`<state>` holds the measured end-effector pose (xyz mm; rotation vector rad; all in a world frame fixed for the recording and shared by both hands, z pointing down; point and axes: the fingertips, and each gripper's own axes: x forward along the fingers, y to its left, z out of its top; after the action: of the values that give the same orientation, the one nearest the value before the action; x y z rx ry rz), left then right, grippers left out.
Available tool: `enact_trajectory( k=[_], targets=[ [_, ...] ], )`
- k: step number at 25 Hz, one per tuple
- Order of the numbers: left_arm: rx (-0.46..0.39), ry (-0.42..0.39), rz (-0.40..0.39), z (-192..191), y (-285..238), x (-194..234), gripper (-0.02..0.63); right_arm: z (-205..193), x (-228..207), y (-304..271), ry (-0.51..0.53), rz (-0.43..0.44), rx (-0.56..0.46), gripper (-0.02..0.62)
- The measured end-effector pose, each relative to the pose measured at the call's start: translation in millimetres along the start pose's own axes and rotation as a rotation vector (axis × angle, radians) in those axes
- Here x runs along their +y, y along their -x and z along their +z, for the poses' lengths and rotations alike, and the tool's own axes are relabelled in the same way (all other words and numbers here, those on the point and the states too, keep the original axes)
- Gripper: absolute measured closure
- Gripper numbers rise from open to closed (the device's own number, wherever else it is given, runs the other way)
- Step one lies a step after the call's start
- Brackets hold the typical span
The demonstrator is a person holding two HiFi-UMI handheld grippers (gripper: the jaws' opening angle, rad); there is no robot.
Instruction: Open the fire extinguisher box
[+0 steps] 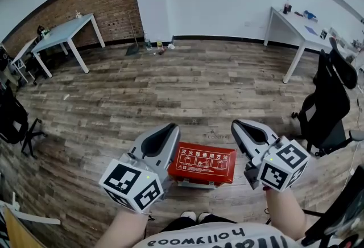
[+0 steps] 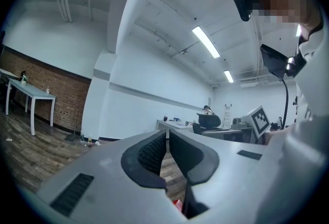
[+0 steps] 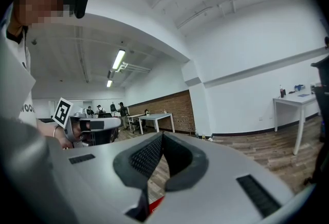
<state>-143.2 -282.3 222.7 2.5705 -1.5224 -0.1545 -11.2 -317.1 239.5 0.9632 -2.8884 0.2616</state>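
A red fire extinguisher box (image 1: 202, 164) with white instruction pictures on its lid lies flat on the wooden floor, lid closed, in front of the person's feet. My left gripper (image 1: 169, 128) is held level above the box's left end, jaws shut and empty. My right gripper (image 1: 236, 125) hovers above the box's right end, also shut with nothing between its pads. In the left gripper view my left gripper (image 2: 167, 132) has its tips together, and a sliver of the red box (image 2: 178, 204) shows below. In the right gripper view my right gripper (image 3: 162, 135) is likewise closed over the red box (image 3: 156, 204).
A black office chair (image 1: 330, 106) stands to the right, with a white table (image 1: 298, 28) behind it. Another white table (image 1: 65, 33) stands at the back left by the brick wall. A dark chair (image 1: 14, 119) is at the far left. Small items (image 1: 153, 46) lie on the floor by the back wall.
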Motion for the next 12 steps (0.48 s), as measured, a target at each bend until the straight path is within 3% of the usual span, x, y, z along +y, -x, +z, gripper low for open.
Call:
enact_trajectory(
  k=[12],
  targets=[
    [-0.003,-0.010,0.008,1.5,9.0,-4.7,0.583,-2.2,9.2,3.3,0.010,0.020,0.007,0.586]
  ],
)
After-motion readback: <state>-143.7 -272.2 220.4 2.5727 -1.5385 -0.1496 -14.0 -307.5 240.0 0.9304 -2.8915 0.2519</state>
